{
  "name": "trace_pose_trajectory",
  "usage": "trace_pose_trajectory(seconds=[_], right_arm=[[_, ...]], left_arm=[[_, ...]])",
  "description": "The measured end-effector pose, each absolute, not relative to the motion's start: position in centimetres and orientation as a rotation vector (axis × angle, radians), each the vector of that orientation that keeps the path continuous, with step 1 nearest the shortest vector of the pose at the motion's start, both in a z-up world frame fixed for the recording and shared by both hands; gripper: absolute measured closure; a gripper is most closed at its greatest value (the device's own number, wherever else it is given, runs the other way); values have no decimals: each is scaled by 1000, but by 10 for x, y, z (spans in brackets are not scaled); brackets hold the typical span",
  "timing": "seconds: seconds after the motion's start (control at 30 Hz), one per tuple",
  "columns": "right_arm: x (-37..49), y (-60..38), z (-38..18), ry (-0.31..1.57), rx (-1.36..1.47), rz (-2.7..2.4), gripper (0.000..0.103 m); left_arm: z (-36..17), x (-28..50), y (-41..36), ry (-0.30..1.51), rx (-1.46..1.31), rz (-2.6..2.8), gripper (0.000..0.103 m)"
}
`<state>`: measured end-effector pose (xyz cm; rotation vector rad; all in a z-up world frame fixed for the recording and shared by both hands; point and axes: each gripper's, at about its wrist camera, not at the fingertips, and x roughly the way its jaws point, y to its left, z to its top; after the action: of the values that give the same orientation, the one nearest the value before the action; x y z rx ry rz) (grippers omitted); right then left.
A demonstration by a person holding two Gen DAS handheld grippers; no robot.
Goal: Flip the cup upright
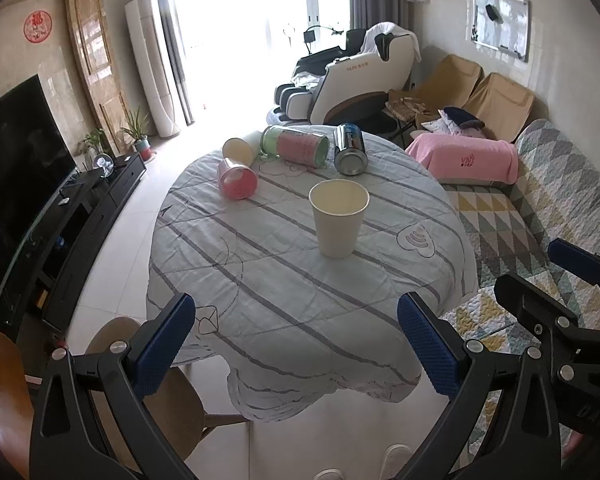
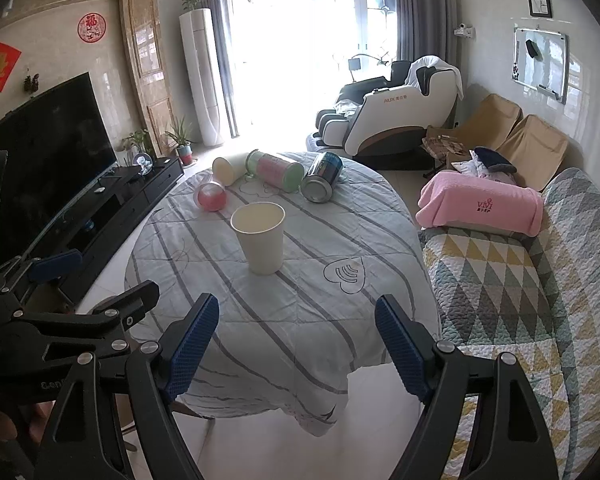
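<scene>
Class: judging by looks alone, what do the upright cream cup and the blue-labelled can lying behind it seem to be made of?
Upright cream cup: probably paper, matte and uniformly cream, with a thin rolled rim and no gloss.

Blue-labelled can: likely metal, since its round end is shiny, silvery and ringed by a raised seam; the glossy blue wrap could be printed metal or a label, which I cannot tell.

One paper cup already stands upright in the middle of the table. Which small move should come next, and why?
Probably advance the left gripper, jaws open, toward the pink cup. It lies on its side on the tablecloth, the nearest tipped item on that side. The white paper cup already stands mouth up, and both grippers are empty, back from the table edge.
</scene>
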<state>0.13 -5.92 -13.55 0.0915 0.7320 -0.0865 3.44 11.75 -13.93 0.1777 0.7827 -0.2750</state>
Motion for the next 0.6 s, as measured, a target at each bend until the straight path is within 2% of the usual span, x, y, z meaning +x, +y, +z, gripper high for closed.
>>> trace_pose_trajectory(seconds=[0.6], right_arm=[[5,-63,-137,737,91,-84,21]], left_arm=[[-136,44,114,770,177,-272,1]])
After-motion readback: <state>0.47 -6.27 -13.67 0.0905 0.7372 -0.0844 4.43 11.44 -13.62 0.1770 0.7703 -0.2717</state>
